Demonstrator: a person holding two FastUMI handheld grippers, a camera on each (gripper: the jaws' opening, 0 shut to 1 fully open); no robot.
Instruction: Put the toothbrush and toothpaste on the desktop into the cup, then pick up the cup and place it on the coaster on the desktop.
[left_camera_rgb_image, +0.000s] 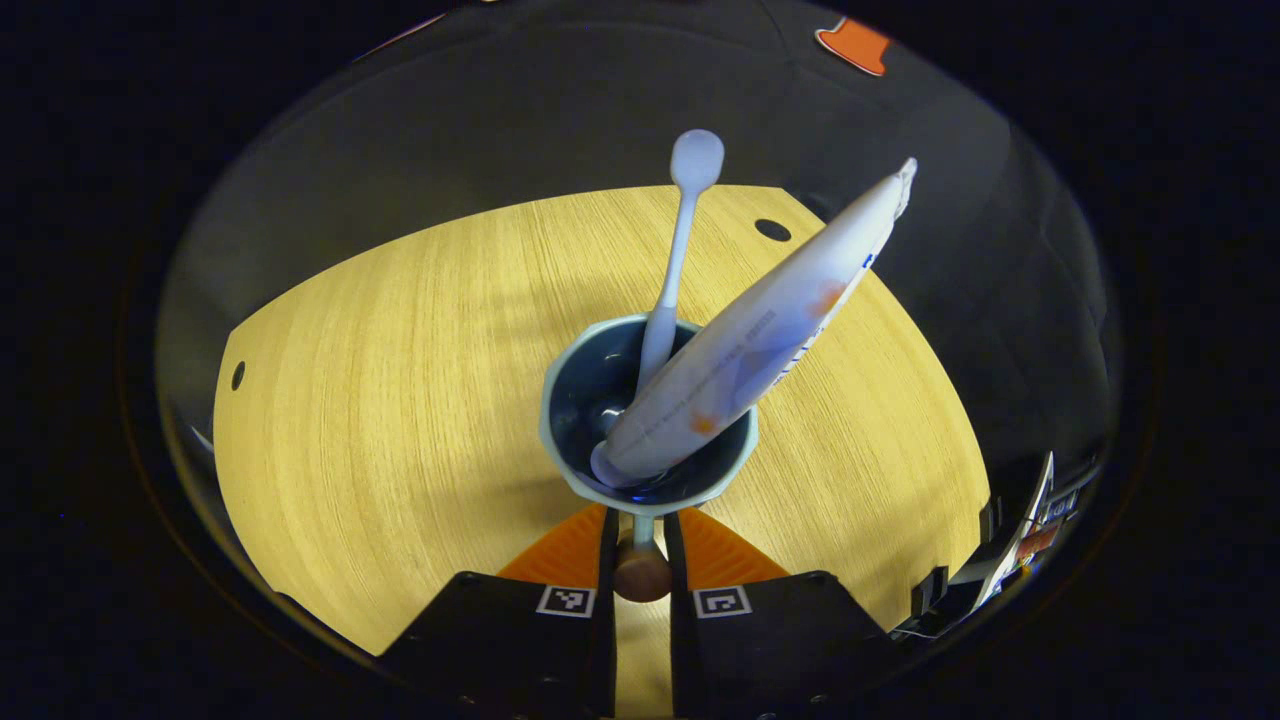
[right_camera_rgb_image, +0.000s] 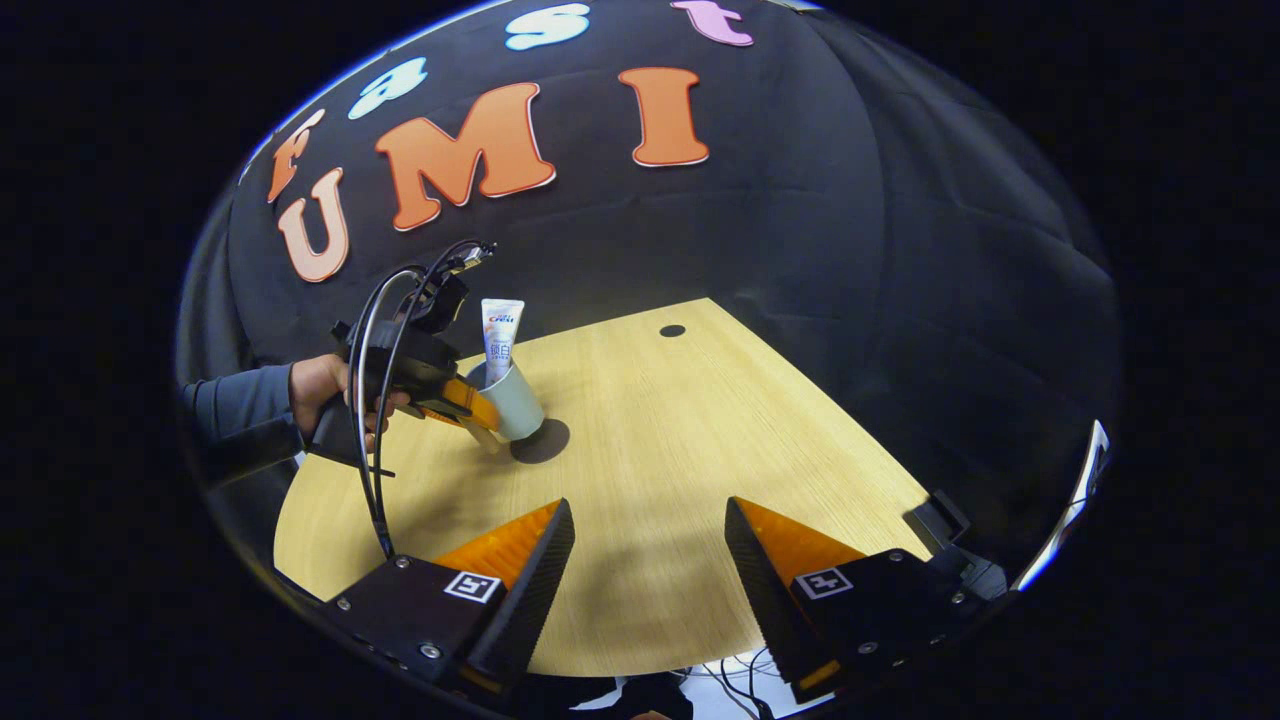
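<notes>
A pale green cup with a dark inside holds a light blue toothbrush, head up, and a white toothpaste tube leaning right. My left gripper is shut on a narrow part at the cup's near side. A brown round bit shows between its fingers below the cup. From the right gripper view, the left gripper holds the cup, slightly tilted, at the left edge of the dark round coaster, with the toothpaste sticking up. Whether the cup rests on the coaster I cannot tell. My right gripper is open over the table's near part.
The wooden table has a small cable hole at its far corner. A hand in a grey sleeve holds the left gripper, and black cables loop down from it. More cables hang beyond the table's near edge.
</notes>
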